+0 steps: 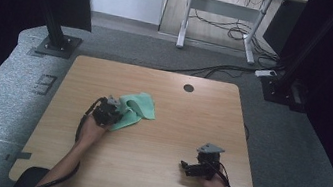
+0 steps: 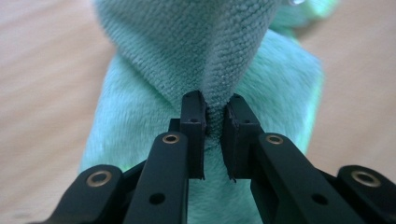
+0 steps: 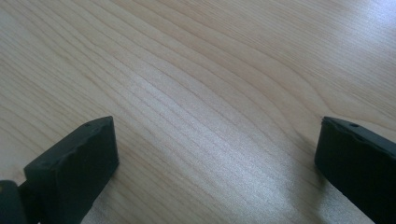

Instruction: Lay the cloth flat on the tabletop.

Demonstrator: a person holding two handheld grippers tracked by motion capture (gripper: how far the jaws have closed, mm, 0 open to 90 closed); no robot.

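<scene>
Work in hand: handling a mint-green microfibre cloth (image 1: 135,110) on the wooden table (image 1: 170,119), probably folding or dragging it.
Cloth position: left of the table's middle, at about 10 o'clock from the centre, crumpled with one part doubled over.
Left gripper (image 1: 109,113): at the cloth's 7 o'clock edge; in the left gripper view its jaws are closed on a raised ridge of cloth (image 2: 210,70), the pile pinched tight between the pads (image 2: 194,116).
Why held so: gripping a gathered fold rather than a flat edge gives the narrow pads enough fabric to lift or pull without slipping, I judge.
Right gripper (image 1: 195,169): at about 4 o'clock from the table's centre, well apart from the cloth; the right gripper view has its jaws spread wide over bare wood grain (image 3: 201,93), holding nothing.
Why parked there: likely waiting, ready to take a second corner.
Cable hole (image 1: 188,88): at 12 o'clock near the far edge, unused.
Writing: no brand or label is readable on cloth or grippers; a dark marking on the grey floor (image 1: 45,84) at 9 o'clock looks like a figure, too unclear to read with certainty.
</scene>
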